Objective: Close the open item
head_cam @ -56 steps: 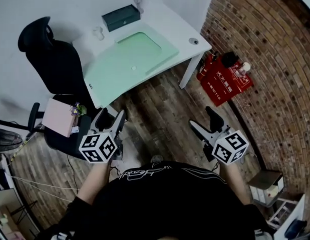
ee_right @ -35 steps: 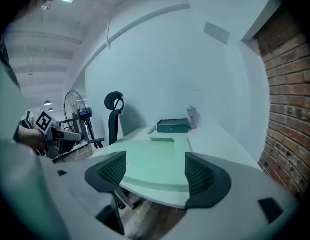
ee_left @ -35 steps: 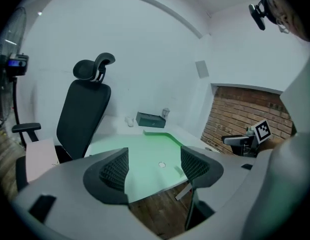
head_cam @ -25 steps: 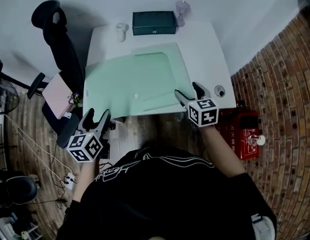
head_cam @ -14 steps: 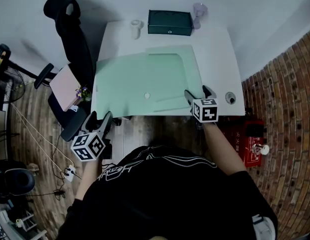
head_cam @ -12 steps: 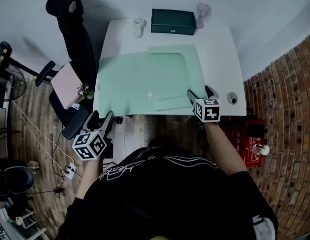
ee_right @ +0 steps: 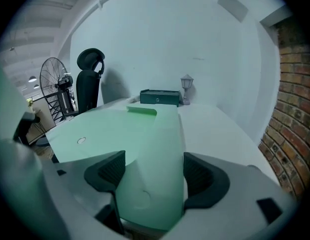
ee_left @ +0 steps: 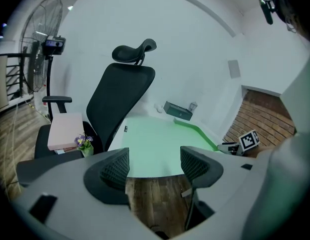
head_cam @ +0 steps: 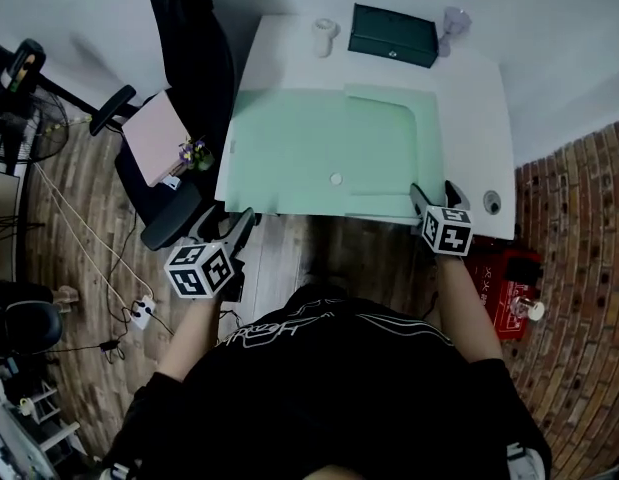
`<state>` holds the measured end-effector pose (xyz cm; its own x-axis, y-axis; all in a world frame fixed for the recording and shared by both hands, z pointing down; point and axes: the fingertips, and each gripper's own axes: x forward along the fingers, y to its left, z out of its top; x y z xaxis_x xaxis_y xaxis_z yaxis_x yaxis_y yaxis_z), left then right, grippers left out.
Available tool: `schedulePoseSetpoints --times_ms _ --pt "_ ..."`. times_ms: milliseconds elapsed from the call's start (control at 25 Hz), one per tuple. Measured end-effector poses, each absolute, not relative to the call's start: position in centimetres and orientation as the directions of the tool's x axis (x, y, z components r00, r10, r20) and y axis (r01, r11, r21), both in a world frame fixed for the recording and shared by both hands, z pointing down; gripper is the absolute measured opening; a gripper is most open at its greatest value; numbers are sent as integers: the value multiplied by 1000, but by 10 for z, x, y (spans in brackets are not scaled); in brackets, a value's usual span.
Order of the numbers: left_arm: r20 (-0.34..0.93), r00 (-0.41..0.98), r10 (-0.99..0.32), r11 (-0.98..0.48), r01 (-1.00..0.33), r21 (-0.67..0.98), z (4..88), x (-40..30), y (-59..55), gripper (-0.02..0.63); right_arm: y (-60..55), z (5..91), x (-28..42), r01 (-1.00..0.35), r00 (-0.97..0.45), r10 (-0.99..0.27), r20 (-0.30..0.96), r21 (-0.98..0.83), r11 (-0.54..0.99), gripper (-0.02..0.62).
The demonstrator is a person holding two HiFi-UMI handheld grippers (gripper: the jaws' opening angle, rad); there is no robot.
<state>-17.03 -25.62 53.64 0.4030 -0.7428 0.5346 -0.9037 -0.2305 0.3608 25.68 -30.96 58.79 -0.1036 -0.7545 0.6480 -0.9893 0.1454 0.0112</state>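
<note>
Wooden floor [head_cam: 289, 258] is shown around a white desk [head_cam: 479, 118], its far-edge green box [head_cam: 392, 35] untouched, while left gripper [head_cam: 226, 223] and right gripper [head_cam: 434, 193] are held by its near edge, jaws apart and empty, so closing is judged unstarted.

The top edge crops the office chair [head_cam: 194, 48], and the lid of the green box [head_cam: 392, 35] is indistinct.

A: Item 1, L claw [head_cam: 227, 224]?
B: Held low at person's left, close to body. Jaws wide apart, nothing btwn. Marker cube [head_cam: 200, 270] faces up.
A: Item 2, R claw [head_cam: 435, 194]?
B: Further fwd than L; R forearm [head_cam: 459, 298] stretched out straight ahead. Jaws apart, nothing gripped. Both claws pt. fwd, well apart.
</note>
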Motion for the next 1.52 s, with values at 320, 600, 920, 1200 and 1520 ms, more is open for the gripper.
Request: schedulePoseSetpoints --times_ms 320,600,920,1200,1520 --pt "546 393 -740 -195 -902 386 557 -193 -256 322 -288 588 253 -992 -83 -764 640 19 123 360" --pt "614 396 -682 -184 -907 380 596 -203 -252 322 -271 588 251 -994 -74 -769 634 15 109 362" --pt "652 447 -613 -163 -878 449 627 -198 -249 322 -266 587 249 -996 -62 -786 615 17 91 362" --pt "606 471 -641 -182 -860 477 616 -202 -255 230 -265 588 247 -997 -54 -789 612 13 78 362" --pt "506 503 -701 -251 -838 484 577 -198 -262 137 -264 589 248 -997 -58 -786 615 3 76 362"
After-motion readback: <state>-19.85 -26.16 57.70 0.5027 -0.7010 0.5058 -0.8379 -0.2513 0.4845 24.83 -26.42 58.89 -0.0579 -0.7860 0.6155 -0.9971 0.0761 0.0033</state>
